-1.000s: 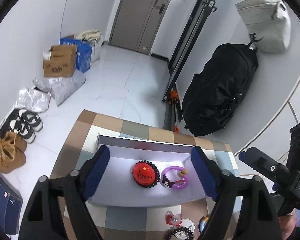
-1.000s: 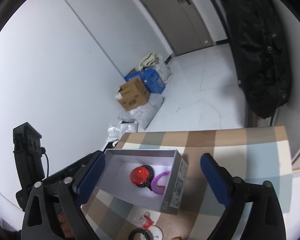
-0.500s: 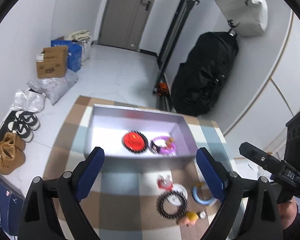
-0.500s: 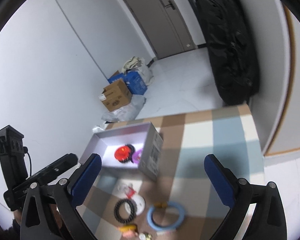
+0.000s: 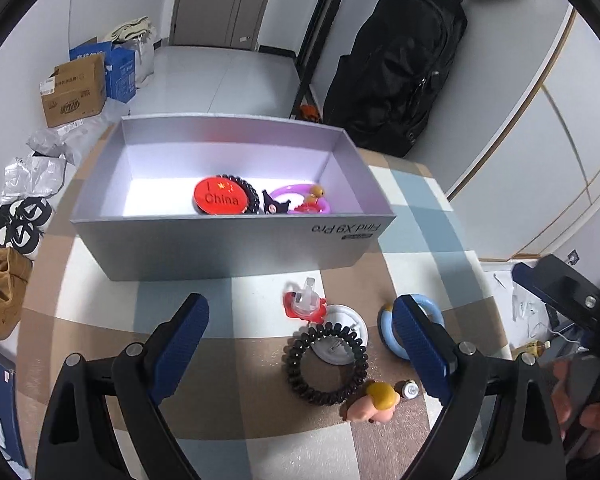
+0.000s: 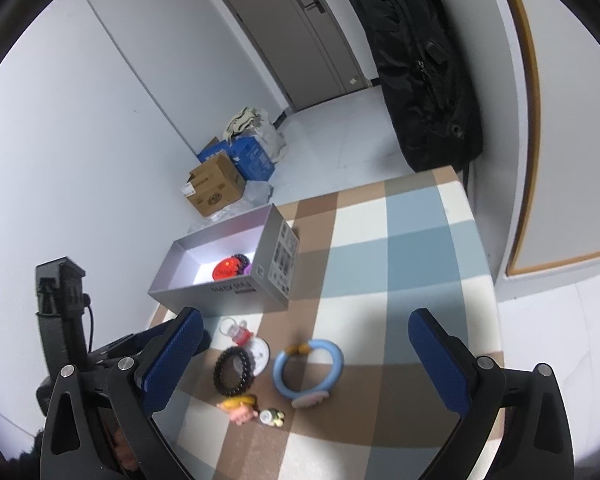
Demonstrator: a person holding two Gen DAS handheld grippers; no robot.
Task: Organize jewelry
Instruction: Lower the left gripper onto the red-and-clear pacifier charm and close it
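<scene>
Box (image 5: 228, 248) lay lengthwise across the left view, whose inside the right view half hid; both grippers (image 5: 300, 344) (image 6: 300, 356) gaped empty.

Left wrist view: looks steeply down, close over the checked table (image 5: 236, 304), facing the grey box (image 5: 228, 248). Right wrist view: from further right and back, shallower tilt. Shared: box, black coil bracelet (image 6: 235, 371), blue ring (image 6: 308, 368), black bag (image 5: 396, 76).
</scene>
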